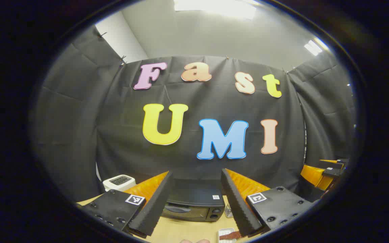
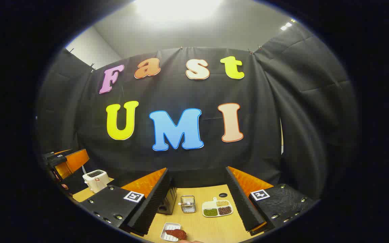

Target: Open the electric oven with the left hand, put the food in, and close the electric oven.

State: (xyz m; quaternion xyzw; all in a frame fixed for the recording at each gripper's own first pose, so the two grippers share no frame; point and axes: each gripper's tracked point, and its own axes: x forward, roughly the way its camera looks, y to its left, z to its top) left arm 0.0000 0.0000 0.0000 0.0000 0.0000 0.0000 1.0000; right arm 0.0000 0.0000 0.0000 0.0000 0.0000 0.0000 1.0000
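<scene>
A black electric oven [image 1: 194, 202] is sitting upright on the wooden table, at the six o'clock edge of the left gripper view, its dark glass door closed and its knobs lining the right side of its front. The food [image 2: 176, 233], a dark reddish-brown piece, is lying on a small white tray [image 2: 167, 230] toward five o'clock of the oven, well apart from it and nearer the table's front edge.

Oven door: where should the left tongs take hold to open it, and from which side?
The oven faces the left tongs, door shut. A handle seems to run along the door's top edge, though it is dim. Likely best: come in straight from the front, open fingers above and below that bar, near its middle, then pull out and down.
</scene>
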